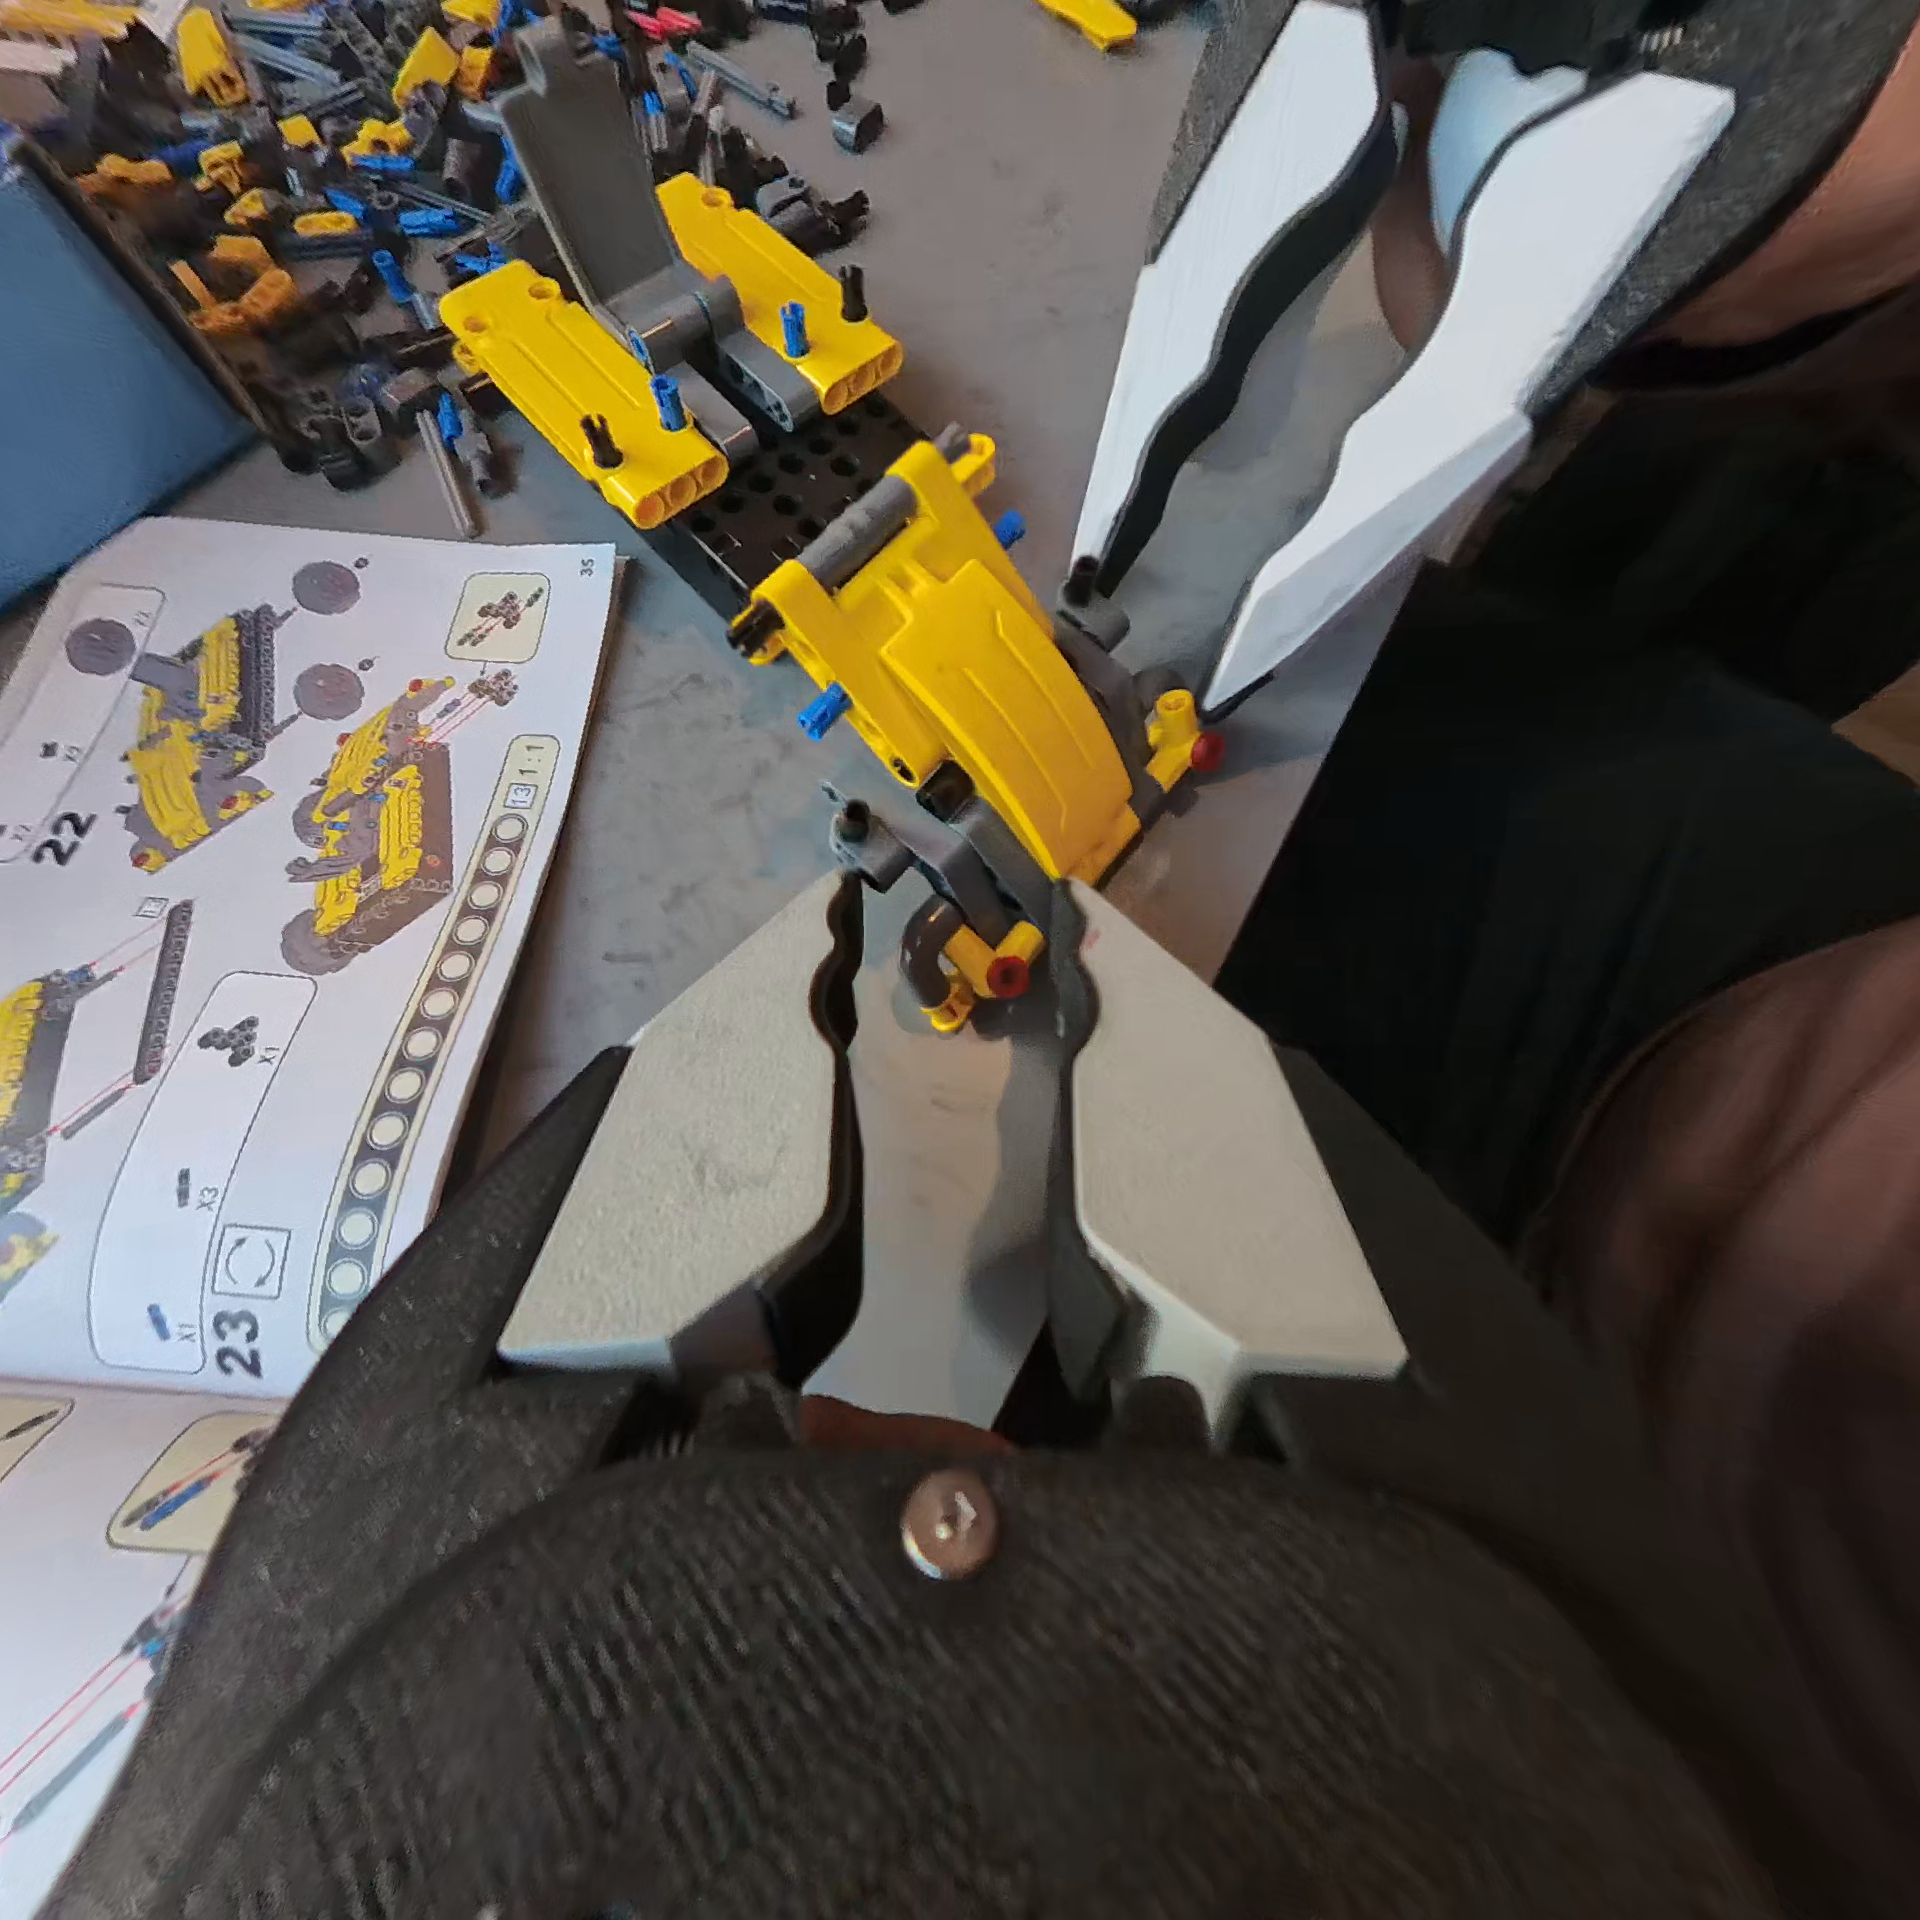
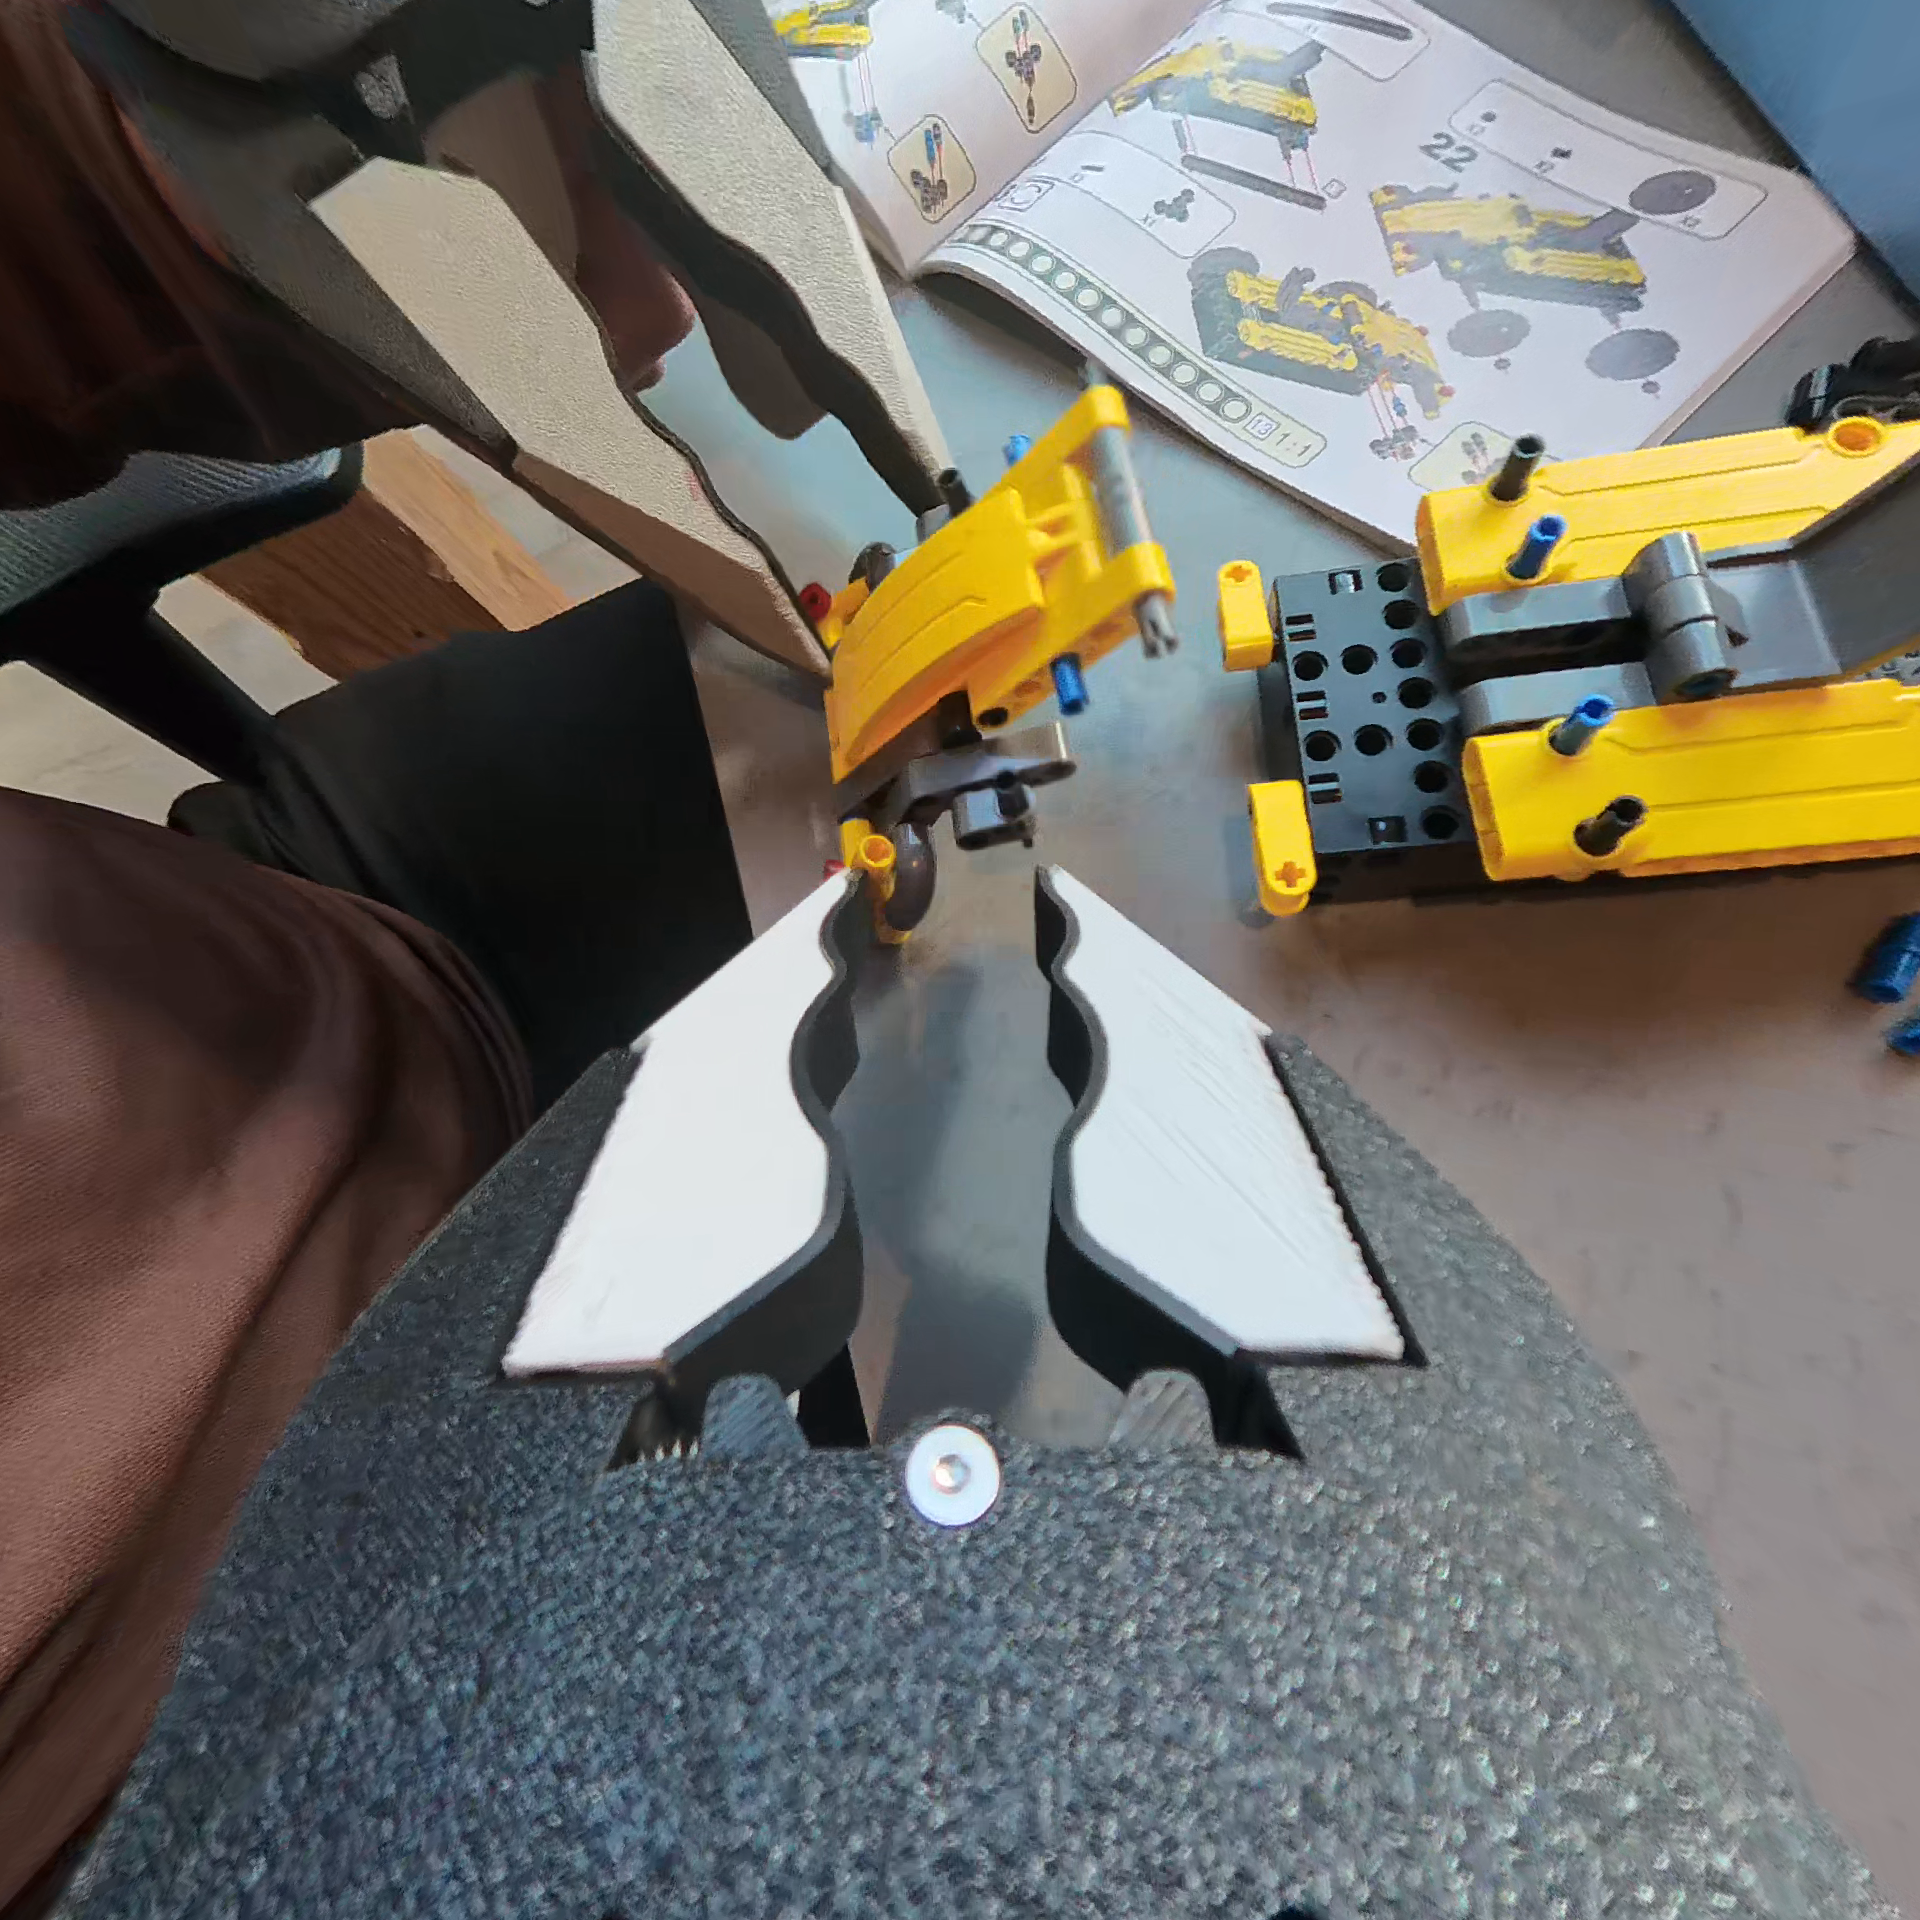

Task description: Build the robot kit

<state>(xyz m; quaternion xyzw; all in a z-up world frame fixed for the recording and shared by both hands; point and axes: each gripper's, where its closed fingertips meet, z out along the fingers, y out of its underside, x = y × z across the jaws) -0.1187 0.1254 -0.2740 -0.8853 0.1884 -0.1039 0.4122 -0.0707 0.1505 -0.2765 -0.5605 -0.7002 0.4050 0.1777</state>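
The left gripper (image 1: 951, 894) is closed partly around the grey-and-yellow end of a small yellow toy assembly (image 1: 966, 675), with the fingertips at either side; firm contact cannot be confirmed. The right gripper (image 2: 945, 873) is held released, just beside the same assembly (image 2: 977, 623), near the table's front edge. The assembly's long axis is directed toward a larger yellow-and-black toy chassis (image 2: 1558, 707) farther in. An open instruction booklet (image 1: 312, 831) and loose parts (image 1: 312, 208) are spread on the grey table (image 2: 1455, 1091).
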